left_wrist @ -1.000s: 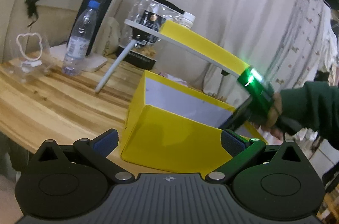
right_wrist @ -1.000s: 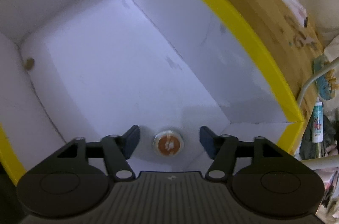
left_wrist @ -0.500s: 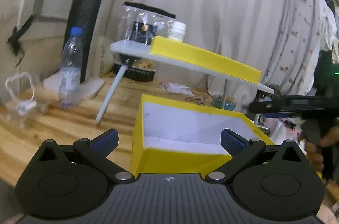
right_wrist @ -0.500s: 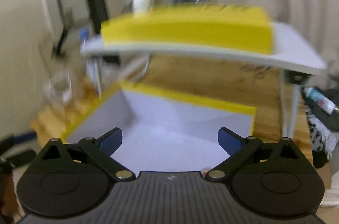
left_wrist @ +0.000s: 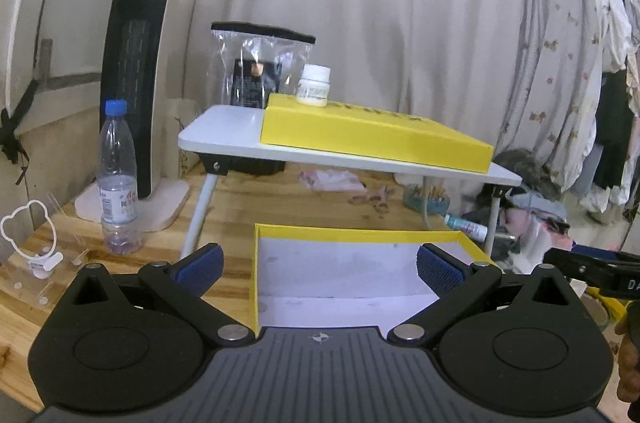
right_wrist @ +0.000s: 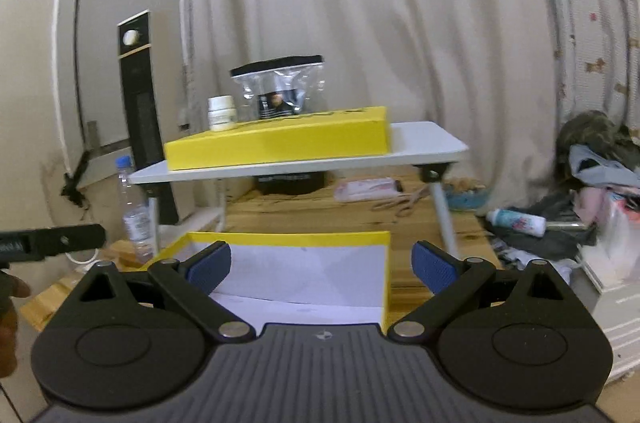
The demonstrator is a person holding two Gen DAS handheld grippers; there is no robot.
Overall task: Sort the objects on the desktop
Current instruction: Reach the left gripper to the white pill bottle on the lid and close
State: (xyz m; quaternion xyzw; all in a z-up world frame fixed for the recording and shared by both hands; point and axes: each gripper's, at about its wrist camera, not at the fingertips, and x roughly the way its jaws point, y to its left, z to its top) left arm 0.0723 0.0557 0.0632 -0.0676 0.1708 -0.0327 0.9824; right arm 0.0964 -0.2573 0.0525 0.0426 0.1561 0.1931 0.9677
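Left wrist view is showing the left gripper [left_wrist: 318,269] gaping wide, empty, facing the open yellow box [left_wrist: 360,235]; the right gripper [right_wrist: 322,269], equally spread and empty, is facing it too.

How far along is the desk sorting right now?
Early. Nothing is in hand: the left hand-held gripper and right hand-held gripper are both open and empty above the open yellow box, whose visible interior looks bare. Still out: the white jar on the yellow lid, the clear bag, and the water bottle.
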